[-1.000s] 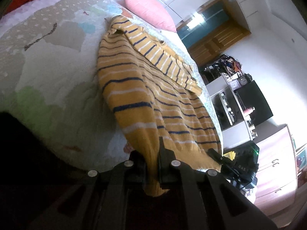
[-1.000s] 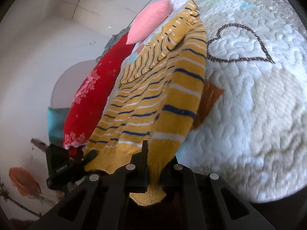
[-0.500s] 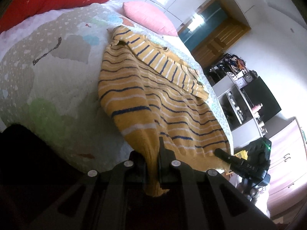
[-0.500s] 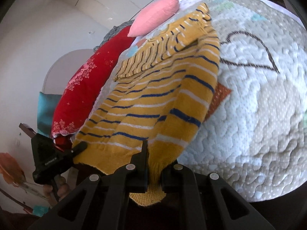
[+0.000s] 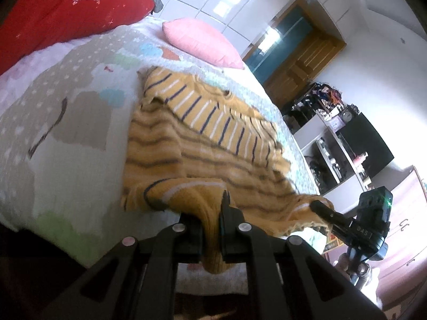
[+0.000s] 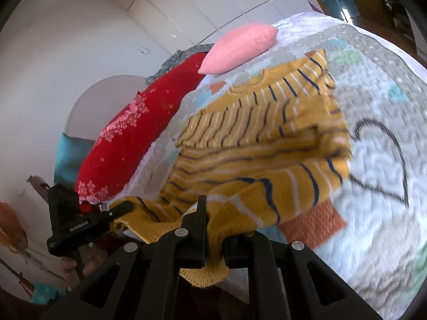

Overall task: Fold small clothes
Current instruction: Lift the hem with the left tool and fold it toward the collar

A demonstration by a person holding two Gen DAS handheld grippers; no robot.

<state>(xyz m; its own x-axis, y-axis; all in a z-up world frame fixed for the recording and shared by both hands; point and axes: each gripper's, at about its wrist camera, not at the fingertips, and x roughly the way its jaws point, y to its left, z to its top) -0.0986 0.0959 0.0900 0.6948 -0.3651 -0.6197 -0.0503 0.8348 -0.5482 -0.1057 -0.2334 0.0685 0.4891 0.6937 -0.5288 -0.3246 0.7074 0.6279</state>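
Note:
A mustard-yellow sweater (image 5: 202, 138) with navy and white stripes lies on the quilted bed, its sleeves folded across the chest. My left gripper (image 5: 212, 229) is shut on one bottom hem corner. My right gripper (image 6: 213, 237) is shut on the other hem corner of the sweater (image 6: 267, 138). Both hold the hem lifted and carried over the body toward the collar, so the lower part bulges in a loose fold. Each gripper shows in the other's view: the right one (image 5: 320, 209) and the left one (image 6: 121, 209).
The quilt (image 5: 66, 133) has a heart outline (image 6: 384, 160) beside the sweater. A pink pillow (image 5: 202, 42) and a red bolster (image 5: 66, 8) lie at the head of the bed. Shelves and a black cabinet (image 5: 365, 144) stand beyond the bed's far side.
Both grippers have moved forward over the bed with the hem, folding the sweater's lower part up over its body. The stretched fabric has gone slack and bunched.

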